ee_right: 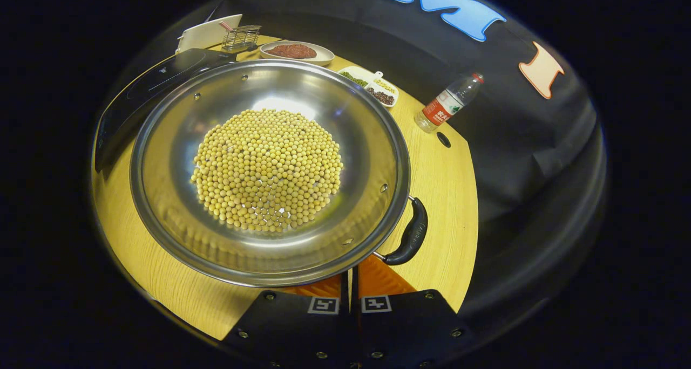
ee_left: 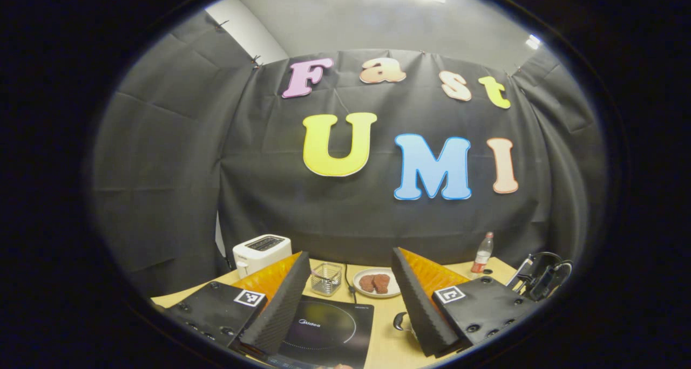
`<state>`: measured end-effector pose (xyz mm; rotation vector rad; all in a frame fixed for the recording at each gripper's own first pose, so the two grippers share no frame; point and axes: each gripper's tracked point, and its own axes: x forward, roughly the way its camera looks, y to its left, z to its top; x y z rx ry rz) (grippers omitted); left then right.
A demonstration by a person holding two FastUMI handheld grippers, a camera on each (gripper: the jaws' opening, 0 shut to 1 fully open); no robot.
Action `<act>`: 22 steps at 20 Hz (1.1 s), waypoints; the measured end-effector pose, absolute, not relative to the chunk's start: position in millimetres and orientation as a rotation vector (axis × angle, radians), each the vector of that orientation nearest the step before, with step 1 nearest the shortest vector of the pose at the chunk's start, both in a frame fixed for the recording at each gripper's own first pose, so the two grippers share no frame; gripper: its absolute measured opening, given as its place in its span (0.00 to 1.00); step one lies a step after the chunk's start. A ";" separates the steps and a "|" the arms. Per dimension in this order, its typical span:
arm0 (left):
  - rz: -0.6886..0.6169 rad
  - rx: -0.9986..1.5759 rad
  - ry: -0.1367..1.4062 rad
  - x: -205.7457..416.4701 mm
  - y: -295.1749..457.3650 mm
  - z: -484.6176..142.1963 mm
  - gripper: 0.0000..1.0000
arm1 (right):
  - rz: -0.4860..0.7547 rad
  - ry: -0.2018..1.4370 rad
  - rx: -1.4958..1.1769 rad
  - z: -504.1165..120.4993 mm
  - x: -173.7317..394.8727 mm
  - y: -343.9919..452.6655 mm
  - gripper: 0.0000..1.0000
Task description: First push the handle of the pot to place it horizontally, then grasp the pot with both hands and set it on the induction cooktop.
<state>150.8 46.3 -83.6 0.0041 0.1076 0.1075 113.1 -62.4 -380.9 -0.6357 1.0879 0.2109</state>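
Note:
In the right gripper view a wide steel pot (ee_right: 372, 137) holding yellow beans (ee_right: 267, 169) sits on the wooden table (ee_right: 442, 191). Its black side handle (ee_right: 413, 234) points to the near right. My right gripper (ee_right: 348, 284) is shut, its fingers pressed together and reaching up to the pot's near rim just left of the handle; the rim hides the tips. The black induction cooktop (ee_right: 156, 83) lies beyond the pot's far left. My left gripper (ee_left: 351, 253) hangs open above the cooktop (ee_left: 329, 326), with a small dark loop handle (ee_left: 399, 321) by its right finger.
Along the table's back stand a white toaster (ee_left: 262, 253), a wire basket (ee_left: 326, 278), a plate of meat (ee_left: 378, 282) and a water bottle (ee_left: 482, 253). A divided dish of spices (ee_right: 372, 86) sits behind the pot. Black gear (ee_left: 545, 274) stands at the right edge.

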 end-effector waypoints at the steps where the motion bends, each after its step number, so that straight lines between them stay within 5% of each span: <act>1: 0.110 0.003 0.109 152.1 46.8 -84.6 1.00 | 0.214 1.082 -0.639 -381.1 117.3 -60.2 0.01; 12: 0.068 -0.002 0.140 179.9 42.9 -104.5 0.98 | 0.074 1.047 -0.539 -372.3 136.9 -76.4 0.10; 15: 0.031 -0.012 0.153 195.9 38.4 -113.6 0.98 | 0.006 1.024 -0.494 -358.1 133.2 -86.0 0.52; 16: 0.016 -0.015 0.157 201.9 36.4 -116.0 0.98 | -0.024 1.011 -0.483 -351.6 133.0 -91.8 0.59; 17: 0.000 -0.018 0.163 207.9 33.5 -119.6 0.98 | -0.054 0.991 -0.459 -344.8 133.0 -94.6 0.78; 19: -0.040 -0.022 0.176 217.6 25.7 -125.9 0.93 | -0.114 0.950 -0.374 -327.0 133.7 -94.9 0.96; 22: -0.104 -0.026 0.191 231.7 11.0 -134.7 1.00 | -0.178 0.847 -0.241 -303.6 143.9 -91.7 0.98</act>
